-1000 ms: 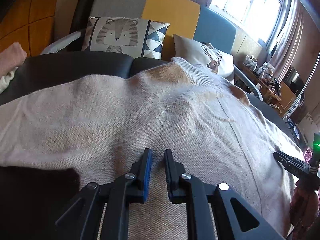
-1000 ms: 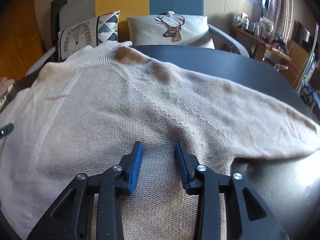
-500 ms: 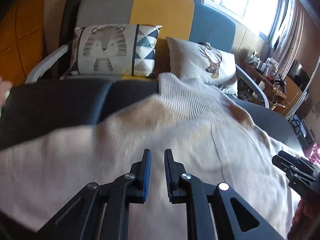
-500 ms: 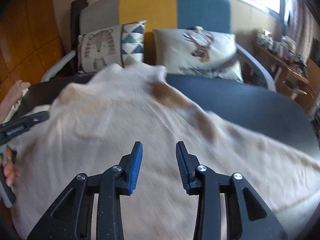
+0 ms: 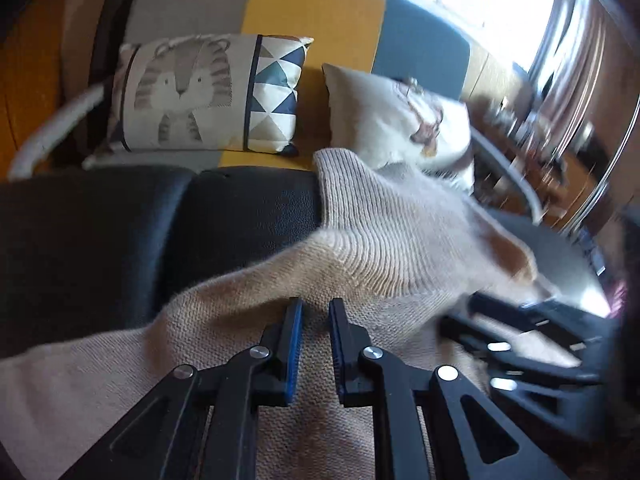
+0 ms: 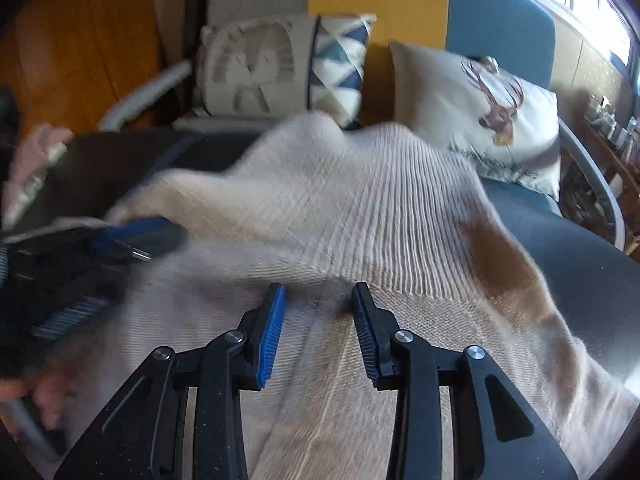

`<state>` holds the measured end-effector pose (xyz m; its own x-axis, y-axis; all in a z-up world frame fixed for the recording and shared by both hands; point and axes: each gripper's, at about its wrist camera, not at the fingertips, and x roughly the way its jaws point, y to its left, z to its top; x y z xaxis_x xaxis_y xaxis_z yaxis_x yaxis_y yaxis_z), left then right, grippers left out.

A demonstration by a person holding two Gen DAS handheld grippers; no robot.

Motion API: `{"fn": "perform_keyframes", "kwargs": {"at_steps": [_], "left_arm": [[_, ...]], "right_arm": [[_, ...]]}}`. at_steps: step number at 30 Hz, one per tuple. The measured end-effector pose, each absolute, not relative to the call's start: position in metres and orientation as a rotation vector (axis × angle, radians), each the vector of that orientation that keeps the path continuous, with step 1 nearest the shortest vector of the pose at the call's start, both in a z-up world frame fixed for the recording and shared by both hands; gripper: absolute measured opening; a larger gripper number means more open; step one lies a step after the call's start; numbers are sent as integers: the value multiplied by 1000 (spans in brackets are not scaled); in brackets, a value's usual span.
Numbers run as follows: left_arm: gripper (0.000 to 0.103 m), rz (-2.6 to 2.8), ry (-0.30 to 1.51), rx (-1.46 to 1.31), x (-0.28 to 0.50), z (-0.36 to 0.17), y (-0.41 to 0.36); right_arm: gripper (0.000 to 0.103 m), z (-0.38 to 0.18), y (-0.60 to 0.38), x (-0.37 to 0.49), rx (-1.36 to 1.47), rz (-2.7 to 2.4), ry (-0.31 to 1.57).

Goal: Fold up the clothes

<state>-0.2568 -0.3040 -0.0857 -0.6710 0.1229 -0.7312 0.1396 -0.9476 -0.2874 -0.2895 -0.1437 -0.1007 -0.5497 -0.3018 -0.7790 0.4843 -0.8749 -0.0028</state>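
Observation:
A beige knitted sweater (image 5: 384, 240) lies on a dark padded surface (image 5: 120, 232), its ribbed collar (image 5: 344, 184) pointing at the sofa. My left gripper (image 5: 316, 304) is shut on a fold of the sweater's lower part, held just short of the collar. In the right wrist view the sweater (image 6: 360, 208) fills the middle, and my right gripper (image 6: 318, 292) is shut on a ridge of its cloth close to the ribbed collar (image 6: 400, 184). Each gripper shows blurred in the other's view: the right gripper (image 5: 520, 344) and the left gripper (image 6: 120, 240).
Behind the dark surface stands a grey, yellow and blue sofa (image 5: 312, 4) with a tiger cushion (image 5: 184, 92) and a deer cushion (image 6: 492, 108). A hand (image 6: 48, 396) holds the left gripper. Pink cloth (image 6: 36, 160) lies far left. Cluttered furniture (image 5: 532, 128) stands at the right, under a window.
Both grippers have travelled forward over the sweater toward its collar, carrying the lower cloth with them. The sofa and cushions loom larger, and the two grippers have come closer together.

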Motion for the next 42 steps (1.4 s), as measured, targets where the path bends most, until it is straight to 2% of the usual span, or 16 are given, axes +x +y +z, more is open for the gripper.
{"fn": "perform_keyframes", "kwargs": {"at_steps": [4, 7, 8, 11, 12, 13, 19, 27, 32, 36, 42], "left_arm": [[11, -2832, 811, 1230, -251, -96, -328], [10, -2827, 876, 1224, -253, -99, -333], [10, -2826, 891, 1221, -253, -99, -334], [9, -2828, 878, 1214, -253, -99, -332], [3, -2823, 877, 1210, -253, -99, -333], [1, -2817, 876, 1206, -252, -100, -333], [0, -2804, 864, 1188, -251, -102, -334], [0, -2809, 891, 1179, -251, -104, -337], [1, -2802, 871, 1180, -251, -103, -336], [1, -2800, 885, 1179, -250, -103, -337], [1, -2797, 873, 1178, -251, -102, -336]], "right_arm": [[41, -100, -144, -292, 1181, -2431, 288], [41, -79, -148, -290, 1077, -2365, 159], [41, -71, -157, -291, 1036, -2346, 169], [41, -69, -191, -297, 1041, -2243, 250], [34, -71, -197, -300, 1058, -2231, 270], [27, -74, -203, -304, 1075, -2219, 289], [27, -87, -213, -327, 1145, -2123, 273], [27, -96, -236, -336, 1080, -2218, 340], [27, -89, -231, -341, 1118, -2209, 268], [27, -68, -206, -332, 1066, -2213, 139], [27, -81, -186, -333, 1128, -2271, 195]]}}
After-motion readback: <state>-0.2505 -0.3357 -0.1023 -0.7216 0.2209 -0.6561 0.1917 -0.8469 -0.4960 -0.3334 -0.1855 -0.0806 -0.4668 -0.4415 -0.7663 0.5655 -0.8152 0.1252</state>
